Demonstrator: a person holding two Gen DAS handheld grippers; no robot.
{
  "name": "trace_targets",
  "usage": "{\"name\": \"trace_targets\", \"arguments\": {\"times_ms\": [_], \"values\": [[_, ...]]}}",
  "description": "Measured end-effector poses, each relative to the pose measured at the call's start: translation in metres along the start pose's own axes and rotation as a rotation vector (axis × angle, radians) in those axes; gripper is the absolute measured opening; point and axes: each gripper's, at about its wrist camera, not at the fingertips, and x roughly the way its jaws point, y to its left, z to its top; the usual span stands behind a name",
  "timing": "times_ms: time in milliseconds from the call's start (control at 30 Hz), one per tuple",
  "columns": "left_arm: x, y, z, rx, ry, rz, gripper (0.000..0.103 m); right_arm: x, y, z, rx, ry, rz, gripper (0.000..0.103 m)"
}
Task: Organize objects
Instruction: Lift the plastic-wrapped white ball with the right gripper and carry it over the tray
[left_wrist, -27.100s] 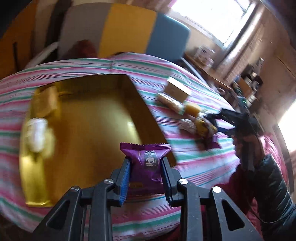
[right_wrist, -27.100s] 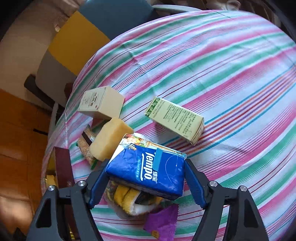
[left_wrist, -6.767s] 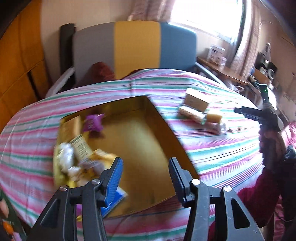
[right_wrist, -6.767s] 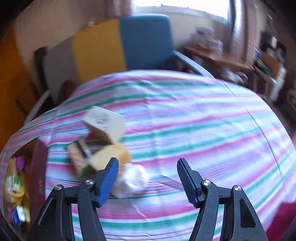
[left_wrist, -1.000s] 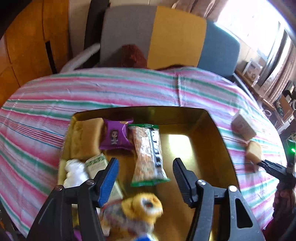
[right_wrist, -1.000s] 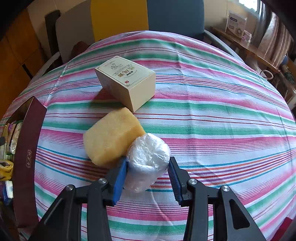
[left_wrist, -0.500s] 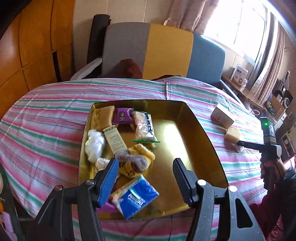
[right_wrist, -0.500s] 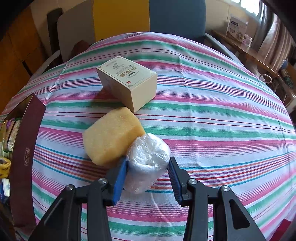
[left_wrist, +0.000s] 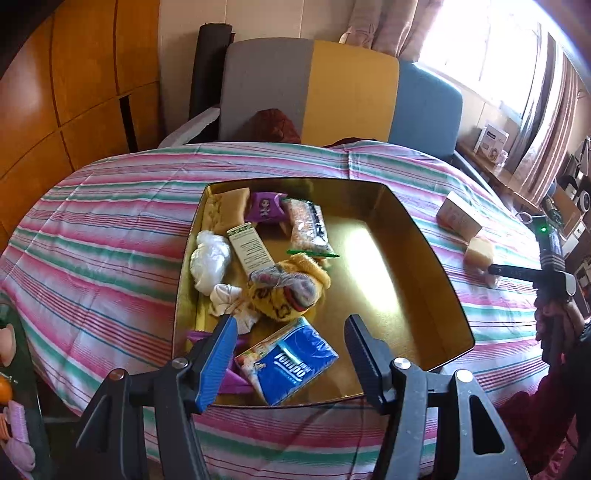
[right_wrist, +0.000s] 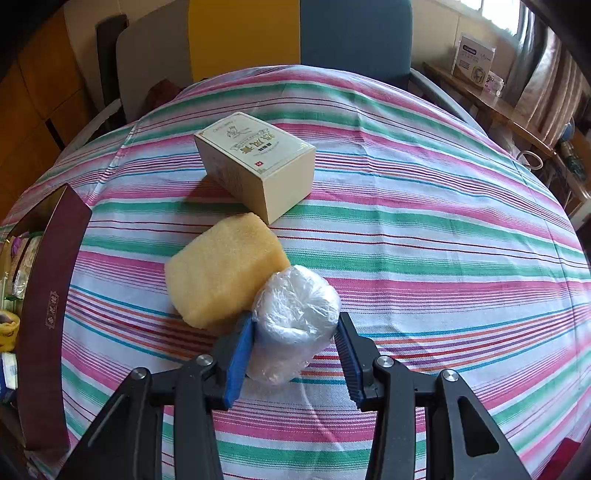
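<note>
A gold tray (left_wrist: 384, 288) on the striped tablecloth holds several things: a blue tissue pack (left_wrist: 291, 363), a yellow knitted sock (left_wrist: 288, 291), a snack bar (left_wrist: 306, 227), a purple packet (left_wrist: 266, 208) and white cloth (left_wrist: 210, 258). My left gripper (left_wrist: 291, 354) hangs open over the tray's near edge, above the tissue pack and not touching it. My right gripper (right_wrist: 295, 350) is shut on a white plastic-wrapped roll (right_wrist: 295, 314) that rests on the cloth. A yellow sponge (right_wrist: 225, 269) touches the roll, and a cream box (right_wrist: 258, 162) stands behind it.
The tray's maroon outer wall (right_wrist: 48, 295) rises left of the sponge. A grey, yellow and blue chair (left_wrist: 332, 92) stands behind the table. A person's hand (left_wrist: 554, 314) holds the right gripper at the table's right edge. A side shelf (right_wrist: 480, 96) is at the back right.
My left gripper has drawn back from the tray, so the whole tray and the tissue pack now show. The right gripper and the roll have kept still.
</note>
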Motion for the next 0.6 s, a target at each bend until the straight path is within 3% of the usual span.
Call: {"name": "trace_targets", "arguments": {"times_ms": [600], "values": [[-0.005,0.012,-0.012,0.0,0.004,-0.015,0.06,-0.03,-0.019,-0.003,0.093,-0.036,-0.063,0.043]]}}
